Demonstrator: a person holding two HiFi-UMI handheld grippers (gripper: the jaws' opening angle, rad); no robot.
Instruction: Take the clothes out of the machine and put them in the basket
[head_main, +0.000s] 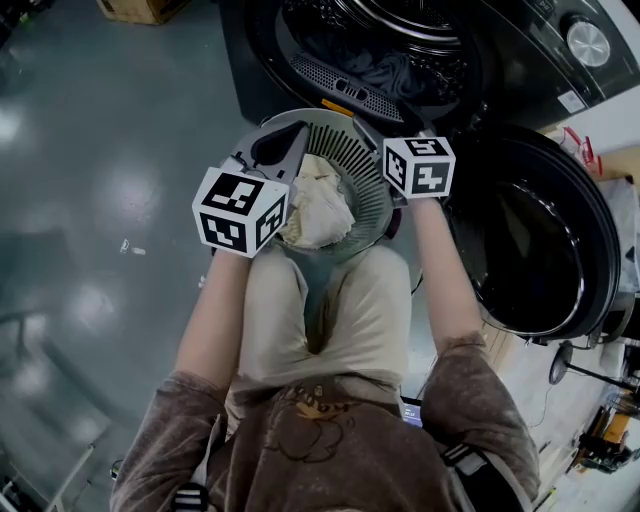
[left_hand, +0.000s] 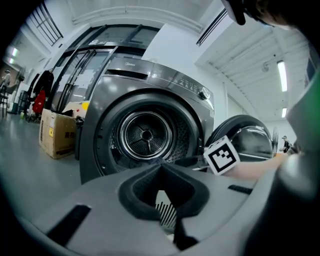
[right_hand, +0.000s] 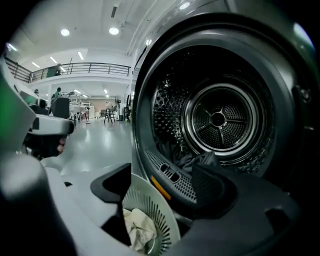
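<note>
A grey slatted basket (head_main: 372, 190) stands on the floor before the dark washing machine (head_main: 400, 40) and holds a cream cloth (head_main: 318, 205). The cream cloth (right_hand: 140, 227) also shows low in the right gripper view inside the basket (right_hand: 160, 212). Dark clothes (right_hand: 192, 160) lie at the bottom of the drum. My right gripper (right_hand: 162, 175) is open and empty, above the basket's far rim and pointing into the drum mouth. My left gripper (left_hand: 161, 170) hangs over the basket's left rim with its tips together. Basket slats (left_hand: 167, 215) show through the hollow behind them.
The machine's round door (head_main: 530, 250) hangs open on the right, close to my right arm. A cardboard box (left_hand: 57, 132) sits on the floor left of the machine. A person's knees are right behind the basket.
</note>
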